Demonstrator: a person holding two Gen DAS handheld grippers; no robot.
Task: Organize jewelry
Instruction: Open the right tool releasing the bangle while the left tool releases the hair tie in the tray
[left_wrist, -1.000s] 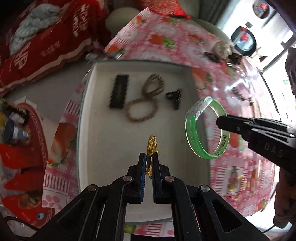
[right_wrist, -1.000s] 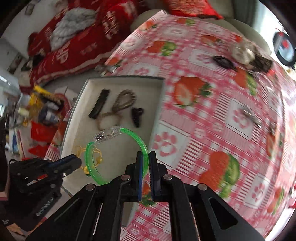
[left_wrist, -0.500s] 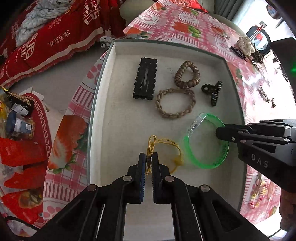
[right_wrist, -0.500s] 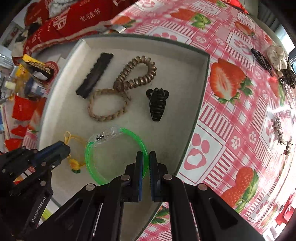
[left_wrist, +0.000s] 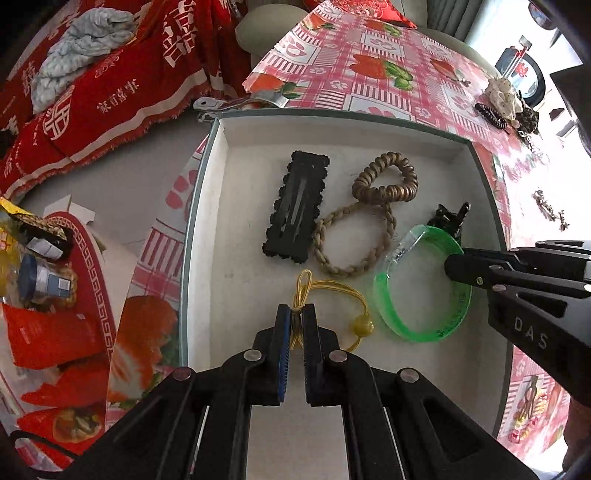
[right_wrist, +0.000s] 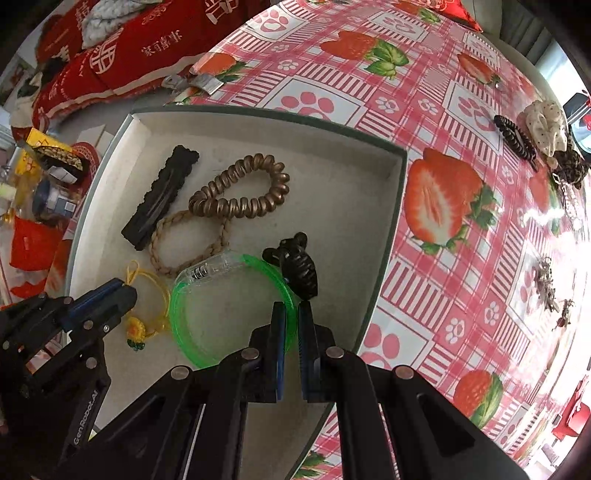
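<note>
A shallow white tray (left_wrist: 210, 206) (right_wrist: 400, 206) lies on the strawberry tablecloth. In it lie a black hair clip (left_wrist: 295, 210) (right_wrist: 159, 206), a bronze coil hair tie (left_wrist: 388, 181) (right_wrist: 240, 192), a braided tan band (left_wrist: 354, 240) (right_wrist: 162, 254) and a black claw clip (left_wrist: 448, 219) (right_wrist: 299, 269). My left gripper (left_wrist: 295, 314) (right_wrist: 127, 291) is shut on a yellow cord bracelet (left_wrist: 343, 295) (right_wrist: 147, 314) low over the tray floor. My right gripper (right_wrist: 291, 314) (left_wrist: 452, 264) is shut on a clear green bangle (left_wrist: 421, 291) (right_wrist: 195, 332), which rests in the tray beside the claw clip.
More hair accessories lie on the tablecloth at the far right: a dark clip (right_wrist: 515, 138), a cream scrunchie (right_wrist: 546, 125) and small metal pieces (right_wrist: 546, 284). Red fabric (left_wrist: 122, 81) and red packets (left_wrist: 51, 332) lie beyond the table's left edge.
Both grippers came down over the tray. The yellow cord and the green bangle, which hung above it a second ago, now lie low inside it, near the front.
</note>
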